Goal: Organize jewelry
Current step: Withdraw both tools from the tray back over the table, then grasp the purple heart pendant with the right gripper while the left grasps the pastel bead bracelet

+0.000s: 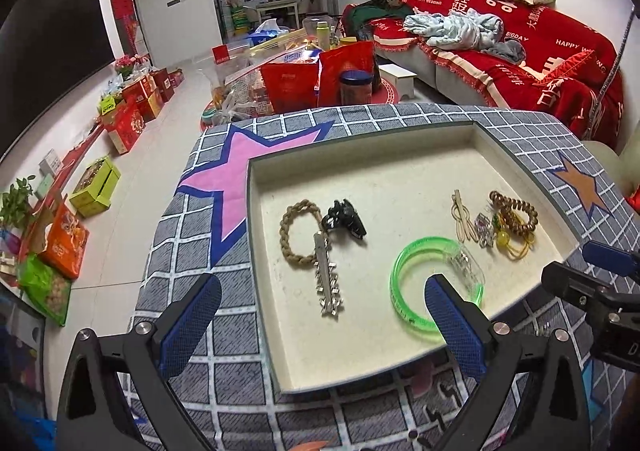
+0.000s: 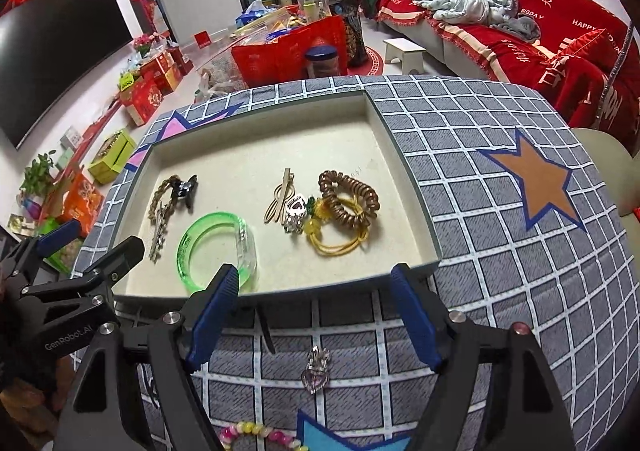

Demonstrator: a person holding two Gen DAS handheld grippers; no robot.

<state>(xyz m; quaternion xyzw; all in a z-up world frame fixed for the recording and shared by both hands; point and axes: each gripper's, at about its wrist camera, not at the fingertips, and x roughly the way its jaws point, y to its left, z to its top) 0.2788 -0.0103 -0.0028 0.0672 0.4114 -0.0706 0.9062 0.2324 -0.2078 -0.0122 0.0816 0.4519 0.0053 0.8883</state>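
Both tools stand spread and hold nothing. The left tool [image 1: 320, 323] hovers over the near edge of the tray [image 1: 256, 235], one finger above the green bangle [image 1: 404, 311]. The right tool [image 2: 316, 315] sits above the checked cloth on the table [image 2: 500, 251], near a heart pendant [image 2: 316, 373], apparently loose there. Inside the tray lie a braided band [image 1: 294, 229], black claw clip [image 1: 346, 219], silver clip [image 1: 328, 283] and coiled tie [image 2: 348, 199].

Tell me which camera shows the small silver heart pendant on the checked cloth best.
The right wrist view: the small silver heart pendant lies in plain sight between the open right gripper fingers. The left wrist view doesn't show it clearly.
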